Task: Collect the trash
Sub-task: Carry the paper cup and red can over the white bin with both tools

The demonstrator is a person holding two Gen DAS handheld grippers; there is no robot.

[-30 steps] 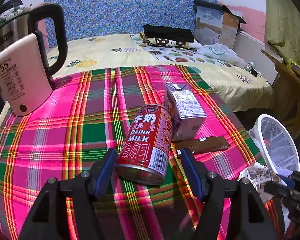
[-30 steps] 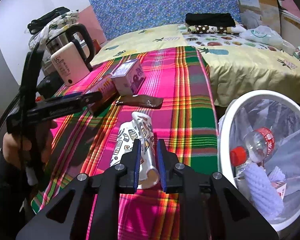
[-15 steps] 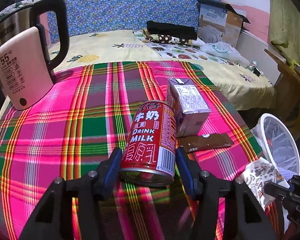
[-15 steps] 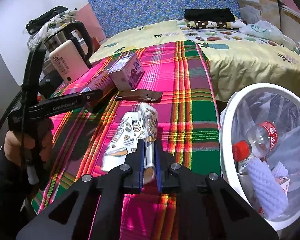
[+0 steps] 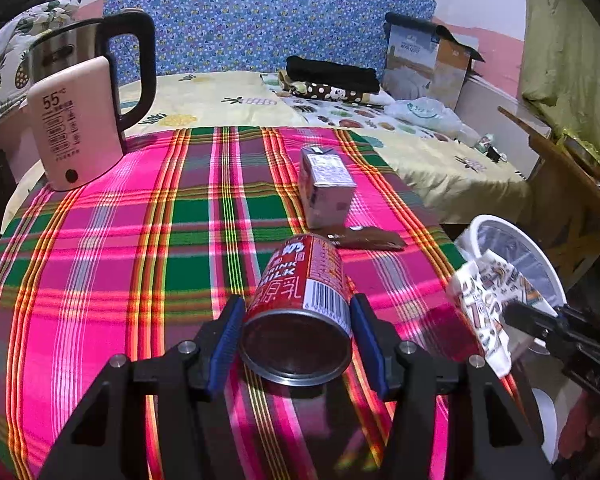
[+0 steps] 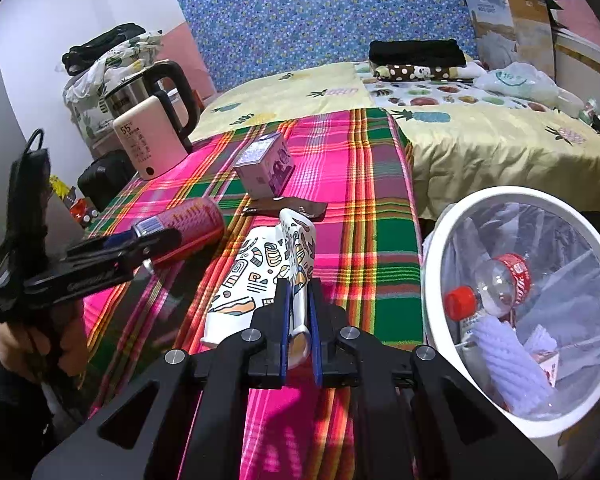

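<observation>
My left gripper (image 5: pixel 296 326) is shut on a red milk can (image 5: pixel 300 304) and holds it tilted above the plaid tablecloth (image 5: pixel 100 248); the can also shows in the right wrist view (image 6: pixel 188 226). My right gripper (image 6: pixel 299 320) is shut on a crushed white patterned paper cup (image 6: pixel 260 272), lifted off the cloth; the cup also shows in the left wrist view (image 5: pixel 484 304). A white trash bin (image 6: pixel 432 280) lined with a clear bag stands just right of the table and holds a plastic bottle (image 6: pixel 488 284) and other trash.
A purple drink carton (image 5: pixel 326 188) and a brown wrapper (image 5: pixel 368 238) lie on the cloth beyond the can. A pink electric kettle (image 5: pixel 76 124) stands at the far left corner. A bed (image 6: pixel 480 136) lies behind the table.
My left gripper closed on the red can and lifted it, tipping it toward me. My right gripper squeezed the paper cup flatter and raised it off the cloth.
</observation>
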